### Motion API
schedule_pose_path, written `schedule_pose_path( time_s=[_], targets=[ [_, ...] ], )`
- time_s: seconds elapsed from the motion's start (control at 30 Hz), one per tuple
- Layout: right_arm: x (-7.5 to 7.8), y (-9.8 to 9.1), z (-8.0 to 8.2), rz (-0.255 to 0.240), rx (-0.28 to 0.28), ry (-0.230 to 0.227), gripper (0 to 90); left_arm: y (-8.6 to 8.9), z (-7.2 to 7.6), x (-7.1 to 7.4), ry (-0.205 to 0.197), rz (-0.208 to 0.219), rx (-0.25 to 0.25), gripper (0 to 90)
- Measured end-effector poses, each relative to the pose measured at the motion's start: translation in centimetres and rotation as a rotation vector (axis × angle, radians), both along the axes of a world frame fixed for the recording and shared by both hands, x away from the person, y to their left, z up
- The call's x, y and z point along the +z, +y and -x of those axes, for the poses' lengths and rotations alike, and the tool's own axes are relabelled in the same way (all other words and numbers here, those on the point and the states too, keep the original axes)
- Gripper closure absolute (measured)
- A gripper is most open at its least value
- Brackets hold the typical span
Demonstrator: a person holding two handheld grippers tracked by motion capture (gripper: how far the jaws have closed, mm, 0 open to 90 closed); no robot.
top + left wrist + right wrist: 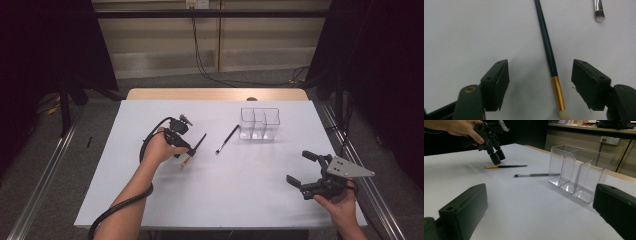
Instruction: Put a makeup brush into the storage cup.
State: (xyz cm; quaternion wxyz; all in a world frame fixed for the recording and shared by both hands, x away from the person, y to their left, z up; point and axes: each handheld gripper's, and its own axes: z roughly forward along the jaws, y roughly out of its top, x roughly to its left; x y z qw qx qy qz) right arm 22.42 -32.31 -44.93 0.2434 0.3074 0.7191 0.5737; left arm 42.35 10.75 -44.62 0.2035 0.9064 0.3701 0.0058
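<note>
The left gripper (186, 150) hangs over the white table (150, 200), tilted down, its jaws spread wide and holding nothing; in the left gripper view the gold brush (550, 61) lies on the table in the gap between the two jaws, nearer the right-hand one and touching neither; its dark handle runs away from the gripper, its gold ferrule and pale bristles sit close in at the bottom of that view. The left hand (159, 146) wraps the gripper's body, and a black cable (120, 207) trails back along the forearm. Just beyond the gold brush, farther from the left gripper, lies the silver brush (226, 139); its handle end points toward the clear organiser (260, 124), and in the right gripper view that end stops just short of the organiser's wall, though whether they touch I cannot tell. The organiser stands upright, with dividers making separate compartments. Well apart from all this, the right gripper (304, 170) is held by the right hand (336, 199) near the table's near right corner; its jaws are also spread wide with nothing between them, aimed toward the organiser and brushes.
</note>
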Motion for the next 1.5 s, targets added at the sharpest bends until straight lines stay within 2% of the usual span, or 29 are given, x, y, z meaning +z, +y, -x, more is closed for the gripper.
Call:
schedule_pose_path(
  time_s=[0.03,0.13,0.17,0.37,0.5,0.7,0.83,1.03,1.2,1.3,1.37,1.5],
  targets=[
    [0.0,0.0,0.0,0.000,0.000,-0.002,0.0,0.0,0.0,0.0,0.012,0.002,-0.005,37.2],
    [0.0,0.0,0.0,0.002,0.000,-0.002,0.0,0.1,0.0,0.1,-0.003,-0.022,-0.013,40.4],
    [0.0,0.0,0.0,0.001,0.002,-0.001,0.0,0.0,0.0,0.1,0.007,-0.024,-0.005,41.9],
    [0.0,-0.1,0.0,0.002,0.000,-0.001,0.0,0.2,0.1,0.0,0.012,-0.047,0.007,50.6],
    [0.0,-0.1,0.1,0.002,0.000,0.000,0.0,-0.1,0.2,0.1,0.041,-0.048,0.005,58.4],
    [0.0,0.0,0.1,0.004,0.001,-0.001,0.0,-0.8,0.5,0.2,0.076,-0.048,-0.009,62.7],
    [0.1,-0.1,0.1,0.008,0.000,-0.002,0.0,-1.4,0.6,-0.1,0.103,-0.090,-0.012,73.1],
    [0.1,0.0,0.1,0.014,-0.002,-0.002,0.0,-1.6,0.4,-0.1,0.099,-0.128,-0.011,83.8],
    [0.0,0.0,0.0,0.019,0.004,-0.005,0.0,-1.9,0.3,-0.2,0.102,-0.150,-0.022,83.5],
    [0.0,0.1,0.0,0.021,0.006,-0.003,0.0,-1.9,0.3,-0.3,0.108,-0.146,-0.017,83.0],
    [0.1,0.2,0.1,0.021,0.007,-0.002,0.0,-1.7,0.2,-0.3,0.117,-0.136,0.006,83.6],
    [0.1,0.2,0.1,0.021,0.007,-0.006,0.0,-1.7,0.2,-0.3,0.119,-0.127,0.006,84.2]
  ],
)
